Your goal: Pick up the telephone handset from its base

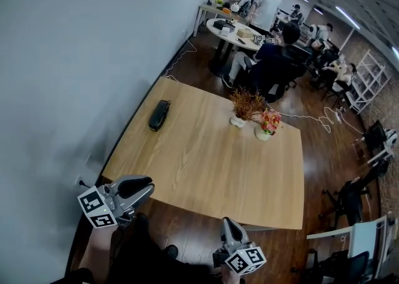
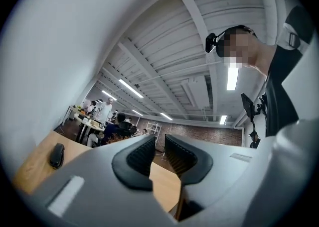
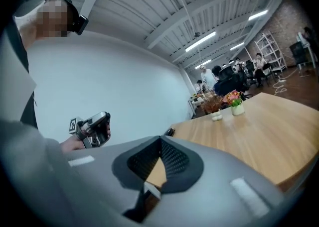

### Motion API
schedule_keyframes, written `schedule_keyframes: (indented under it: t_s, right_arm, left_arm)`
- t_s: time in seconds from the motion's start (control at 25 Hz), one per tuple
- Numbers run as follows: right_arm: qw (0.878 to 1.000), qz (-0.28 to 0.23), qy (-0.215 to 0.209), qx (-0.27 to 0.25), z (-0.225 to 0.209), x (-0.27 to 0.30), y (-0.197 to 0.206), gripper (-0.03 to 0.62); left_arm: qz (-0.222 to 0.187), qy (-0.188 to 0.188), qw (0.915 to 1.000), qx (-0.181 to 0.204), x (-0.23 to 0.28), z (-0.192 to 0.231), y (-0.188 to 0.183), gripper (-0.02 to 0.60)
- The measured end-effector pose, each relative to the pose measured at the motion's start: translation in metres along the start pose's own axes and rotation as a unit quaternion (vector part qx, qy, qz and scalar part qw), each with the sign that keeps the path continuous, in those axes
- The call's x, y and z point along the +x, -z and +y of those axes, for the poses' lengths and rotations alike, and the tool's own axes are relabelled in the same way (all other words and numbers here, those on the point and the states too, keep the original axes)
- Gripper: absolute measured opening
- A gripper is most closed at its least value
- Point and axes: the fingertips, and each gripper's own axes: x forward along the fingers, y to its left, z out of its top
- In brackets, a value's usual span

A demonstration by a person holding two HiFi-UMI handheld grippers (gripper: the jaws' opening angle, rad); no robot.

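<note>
The black telephone (image 1: pixel 159 115), handset on its base, lies near the far left edge of the wooden table (image 1: pixel 212 170). It shows small in the left gripper view (image 2: pixel 57 155) and as a dark speck in the right gripper view (image 3: pixel 170 132). My left gripper (image 1: pixel 148 187) hovers off the table's near left corner, well short of the phone; its jaws (image 2: pixel 158 152) are shut with nothing between them. My right gripper (image 1: pixel 227 223) is held below the table's front edge, jaws (image 3: pixel 160 144) shut and empty. The left gripper (image 3: pixel 94 126) also shows in the right gripper view.
Two small flower pots (image 1: pixel 240 111) (image 1: pixel 268 124) stand at the table's far middle. A white wall (image 1: pixel 75 58) runs along the left. People sit at a round table (image 1: pixel 237 33) behind. Office chairs (image 1: pixel 349 198) and floor cables (image 1: pixel 324 118) are on the right.
</note>
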Motion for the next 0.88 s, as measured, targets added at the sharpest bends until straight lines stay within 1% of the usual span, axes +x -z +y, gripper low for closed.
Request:
schedule_keyframes:
  t_s: [0.2, 0.36, 0.48, 0.56, 0.68, 0.76, 0.88]
  right_arm:
    - [1.0, 0.017, 0.007, -0.02, 0.024, 0.069, -0.015, 0.003]
    - [0.999, 0.024, -0.002, -0.043, 0.058, 0.129, -0.029, 0.003]
    - [0.998, 0.029, 0.0, -0.054, 0.078, 0.159, -0.035, 0.003]
    - [0.998, 0.036, 0.003, -0.046, 0.084, 0.173, -0.031, 0.003]
    - [0.998, 0.058, 0.0, -0.034, 0.086, 0.19, -0.013, 0.003]
    - [0.997, 0.069, -0.006, -0.032, 0.084, 0.203, -0.004, 0.003]
    - [0.997, 0.073, -0.019, -0.024, 0.079, 0.221, -0.003, 0.003]
  left_arm:
    - [-0.015, -0.01, 0.9996, -0.023, -0.007, 0.071, 0.001, 0.067]
    - [-0.022, 0.018, 0.9991, -0.03, -0.015, 0.109, -0.008, 0.067]
    - [-0.031, 0.028, 0.998, -0.046, -0.018, 0.132, -0.011, 0.067]
    - [-0.036, 0.033, 0.9972, -0.057, -0.018, 0.147, -0.01, 0.067]
    - [-0.037, 0.035, 0.9968, -0.062, -0.018, 0.163, -0.004, 0.067]
    - [-0.036, 0.032, 0.9969, -0.063, -0.018, 0.173, 0.0, 0.067]
    - [-0.027, 0.018, 0.9971, -0.069, -0.016, 0.188, 0.007, 0.067]
